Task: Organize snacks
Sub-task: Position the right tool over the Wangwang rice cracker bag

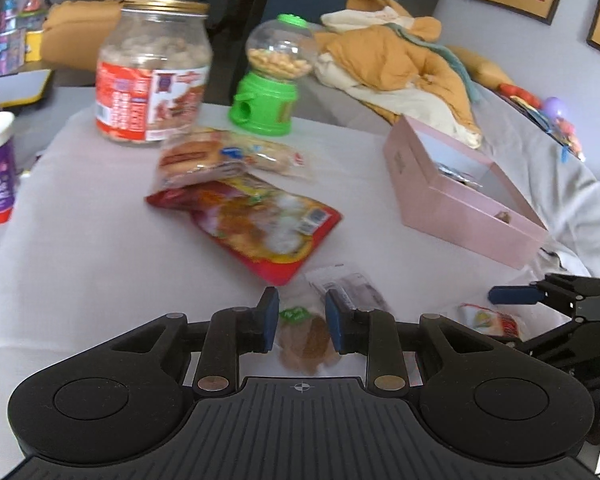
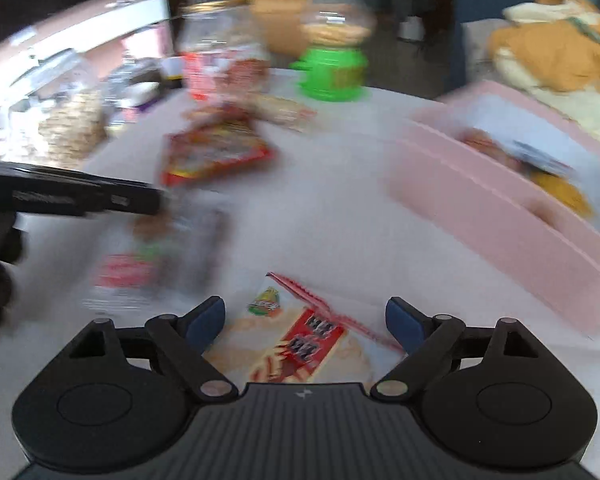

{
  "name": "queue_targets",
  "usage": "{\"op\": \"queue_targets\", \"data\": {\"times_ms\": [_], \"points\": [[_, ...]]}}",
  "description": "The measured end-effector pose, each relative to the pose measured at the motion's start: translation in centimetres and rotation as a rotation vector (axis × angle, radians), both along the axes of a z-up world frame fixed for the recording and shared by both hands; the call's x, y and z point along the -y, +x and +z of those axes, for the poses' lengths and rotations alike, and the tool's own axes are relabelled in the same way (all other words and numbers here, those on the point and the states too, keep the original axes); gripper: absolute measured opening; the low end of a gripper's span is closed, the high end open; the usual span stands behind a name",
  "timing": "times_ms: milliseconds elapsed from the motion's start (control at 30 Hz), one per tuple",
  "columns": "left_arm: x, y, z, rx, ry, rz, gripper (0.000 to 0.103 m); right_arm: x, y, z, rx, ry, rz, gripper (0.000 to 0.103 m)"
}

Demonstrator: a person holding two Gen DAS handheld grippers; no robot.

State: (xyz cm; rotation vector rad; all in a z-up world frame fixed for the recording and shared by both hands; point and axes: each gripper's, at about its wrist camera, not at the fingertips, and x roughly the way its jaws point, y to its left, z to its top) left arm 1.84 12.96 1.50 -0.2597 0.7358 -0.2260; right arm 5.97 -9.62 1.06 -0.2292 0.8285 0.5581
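left gripper [image 1: 302,322] tilted down, straddling clear snack packet [image 1: 306,340]

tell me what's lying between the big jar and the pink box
In the left wrist view, two snack bags and a red pouch lie between jar and pink box.

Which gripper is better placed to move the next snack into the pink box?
Right, probably. The right gripper stands open around the red-and-white packet, with the pink box on its side. The left gripper is farther from it.
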Motion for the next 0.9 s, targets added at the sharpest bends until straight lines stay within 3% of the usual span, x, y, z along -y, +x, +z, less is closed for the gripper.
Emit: {"op": "queue_targets", "data": {"times_ms": [100,233,333,433,533,600,767,900], "points": [[0.8,-0.2,0.7,-0.001,0.0,0.053,0.03,3.0,0.1,-0.6,0.015,0.008,-0.082,0.089],[0.5,-0.9,1.8,-0.019,0.009,0.196,0.03,5.4,-0.4,-1.2,0.059,0.035,-0.149,0.092],[1.0,-2.2,2.8,-0.015,0.039,0.192,0.03,6.5,-0.6,-1.1,0.058,0.087,-0.16,0.092],[3.0,-3.0,2.9,-0.033,0.127,0.139,0.03,6.7,-0.3,-1.0,0.044,0.114,-0.163,0.093],[5.2,-2.3,1.7,-0.065,0.265,0.127,0.03,6.6,-0.5,-1.1,0.052,0.099,-0.161,0.093],[6.0,-2.0,1.0,-0.03,0.329,0.139,0.033,6.2,-0.5,-1.2,0.059,0.08,-0.159,0.093],[6.0,-0.7,0.5,-0.013,0.287,0.161,0.033,6.4,-0.7,-1.3,0.062,0.073,-0.153,0.094],[7.6,-1.7,0.2,0.012,0.22,0.059,0.034,6.7,-0.8,-1.2,0.058,0.086,-0.153,0.095]]}}
